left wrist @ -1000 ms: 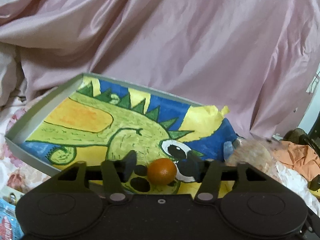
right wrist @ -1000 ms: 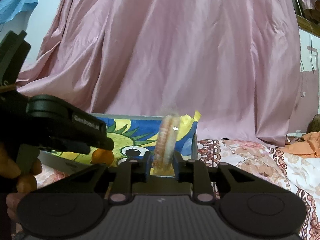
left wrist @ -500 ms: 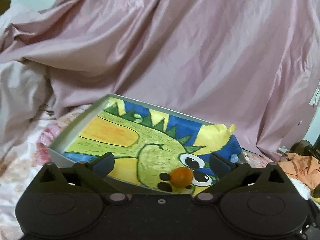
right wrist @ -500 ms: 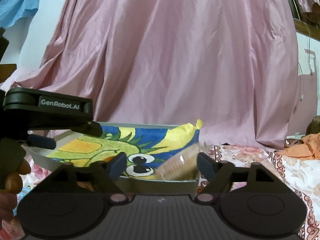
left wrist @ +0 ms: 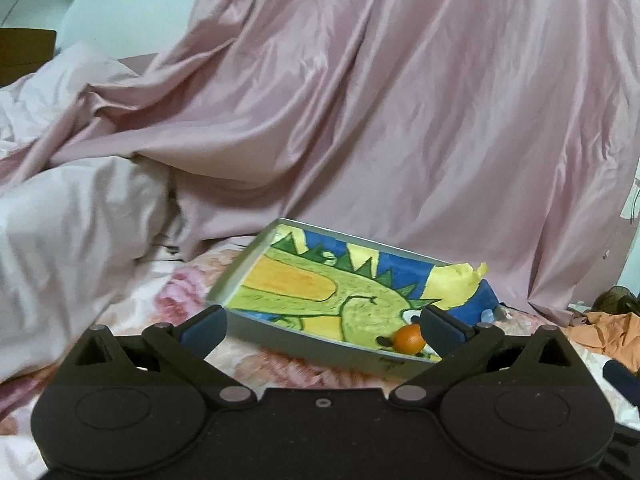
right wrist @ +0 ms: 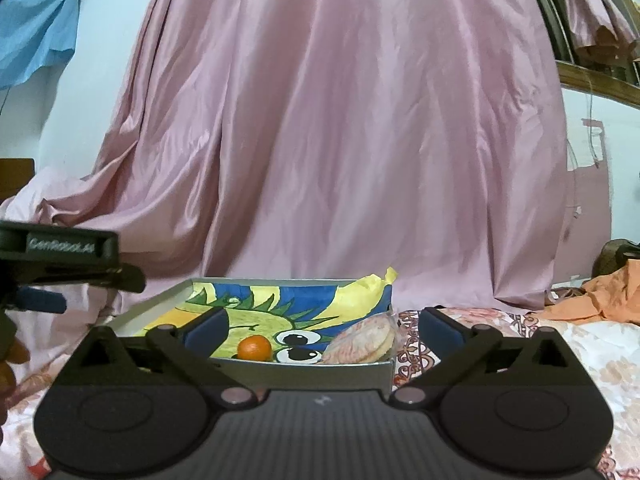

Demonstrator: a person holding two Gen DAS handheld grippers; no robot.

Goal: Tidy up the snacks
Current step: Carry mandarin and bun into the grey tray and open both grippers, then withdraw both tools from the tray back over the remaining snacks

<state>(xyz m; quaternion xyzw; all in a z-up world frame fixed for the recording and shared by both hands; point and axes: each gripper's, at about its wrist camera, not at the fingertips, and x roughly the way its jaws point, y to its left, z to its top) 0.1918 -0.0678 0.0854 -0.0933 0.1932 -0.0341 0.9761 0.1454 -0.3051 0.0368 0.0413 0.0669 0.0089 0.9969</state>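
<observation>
A shallow grey tray lined with a green dinosaur drawing lies on the flowered bed. A small orange rests near its front edge; it also shows in the right wrist view. A clear bag of pinkish wafers lies in the tray's right front corner. My left gripper is open and empty, held back to the left of the tray. My right gripper is open and empty just in front of the tray. The left gripper also shows at the left edge of the right wrist view.
A pink satin sheet hangs behind the tray. A pale rumpled quilt lies at the left. Orange cloth lies at the right. The flowered bedspread surrounds the tray.
Both grippers opened and let go: the orange and the wafer bag now lie in the tray. Both grippers have pulled back, the left one also swinging left.
</observation>
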